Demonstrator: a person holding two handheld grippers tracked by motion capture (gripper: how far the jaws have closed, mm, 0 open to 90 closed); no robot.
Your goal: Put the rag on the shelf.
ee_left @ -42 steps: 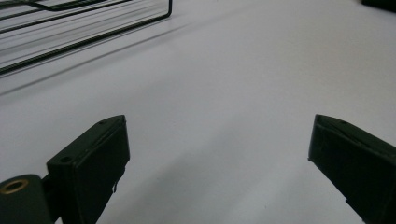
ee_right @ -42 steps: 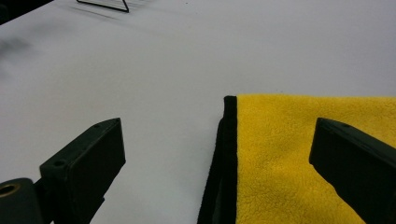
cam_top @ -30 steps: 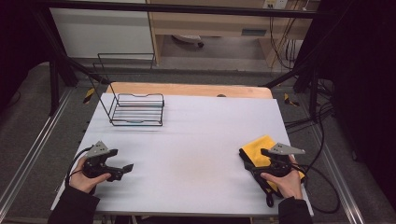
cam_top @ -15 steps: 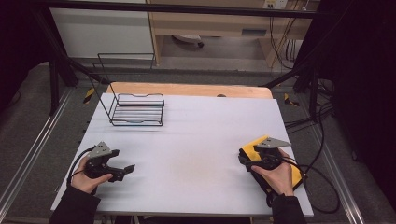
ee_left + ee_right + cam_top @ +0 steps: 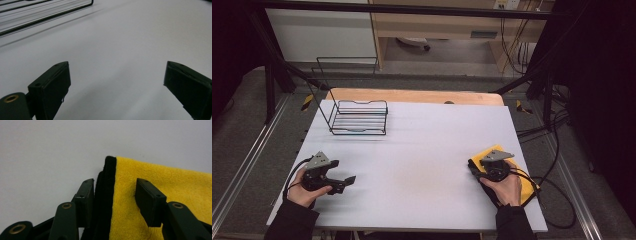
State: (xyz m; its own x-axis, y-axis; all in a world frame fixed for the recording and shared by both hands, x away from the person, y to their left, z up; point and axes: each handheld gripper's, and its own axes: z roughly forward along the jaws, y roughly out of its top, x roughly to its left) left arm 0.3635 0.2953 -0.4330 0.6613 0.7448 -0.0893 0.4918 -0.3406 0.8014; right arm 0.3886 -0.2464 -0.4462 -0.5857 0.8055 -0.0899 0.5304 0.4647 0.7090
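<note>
A yellow cloth with a black hem lies folded near the table's right edge, mostly under the person's right hand. My right gripper points at its near-left corner. In the right gripper view the jaws straddle the black hem of the yellow cloth, part-way closed with a gap still between them. My left gripper rests low over the table at the front left. Its jaws stand wide open with only white tabletop between them.
A black wire rack stands at the back left of the white table; its base rail crosses the top of the left gripper view. Cables trail off the right edge.
The right gripper has slid left over the cloth to its hemmed corner and its jaws have narrowed around the hem. The left gripper has crept slightly rightward.
</note>
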